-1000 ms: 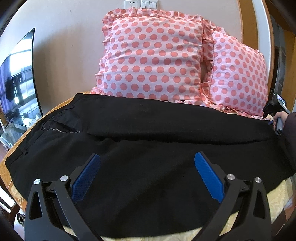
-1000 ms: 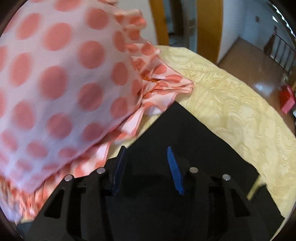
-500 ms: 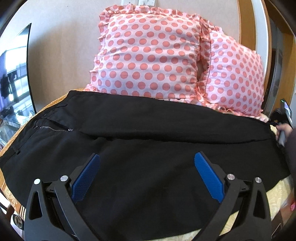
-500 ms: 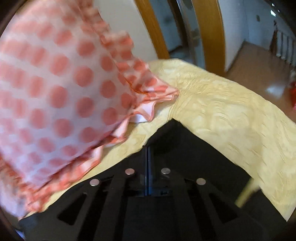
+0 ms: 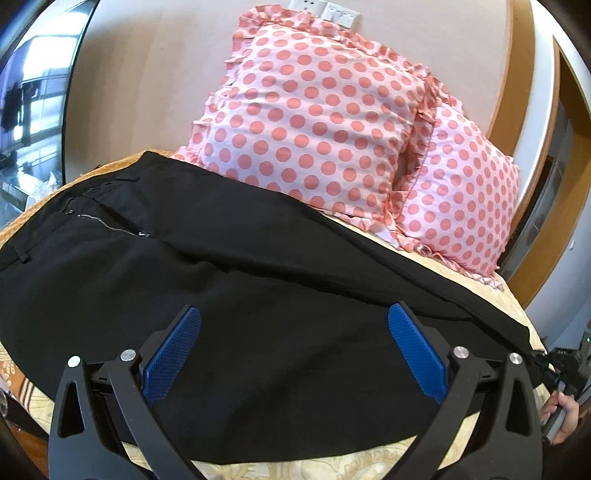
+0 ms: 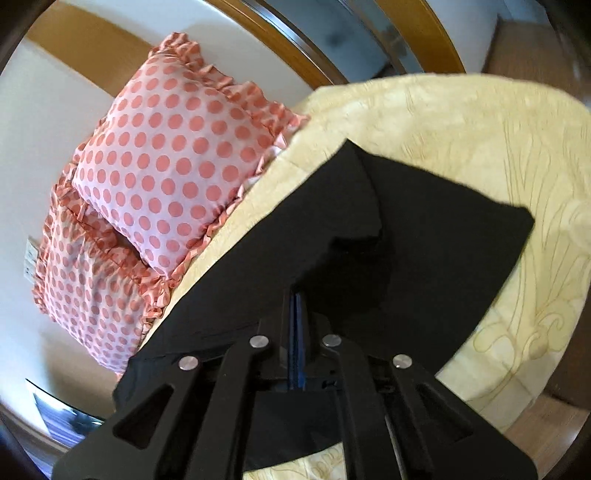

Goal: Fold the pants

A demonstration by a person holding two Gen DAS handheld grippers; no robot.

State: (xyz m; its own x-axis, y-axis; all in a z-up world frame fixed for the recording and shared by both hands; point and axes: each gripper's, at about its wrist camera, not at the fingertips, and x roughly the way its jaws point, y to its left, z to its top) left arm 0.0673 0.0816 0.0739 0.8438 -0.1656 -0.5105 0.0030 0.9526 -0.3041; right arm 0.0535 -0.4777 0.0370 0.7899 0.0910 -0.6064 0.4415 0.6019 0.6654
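Note:
Black pants point(image 5: 258, 280) lie across a yellow bedspread point(image 5: 332, 470), waistband and zip at the left, legs running right. My left gripper point(image 5: 293, 332) is open and empty, hovering over the middle of the pants. My right gripper point(image 6: 297, 295) is shut on the far leg's hem of the pants point(image 6: 424, 251) and holds it lifted off the bedspread point(image 6: 498, 122), so the fabric drapes in a fold. The right gripper also shows at the right edge of the left wrist view point(image 5: 554, 363), with the leg stretched toward it.
Two pink polka-dot pillows point(image 5: 317, 122) lean on the wall behind the pants; they also show in the right wrist view point(image 6: 166, 173). A window or mirror point(image 5: 29, 96) stands at the left. A wooden door frame point(image 6: 424, 33) and floor lie beyond the bed.
My right gripper closed on the pants leg hem, then lifted and pulled it back from the pillows. My left gripper stayed open over the pants, its view tilting.

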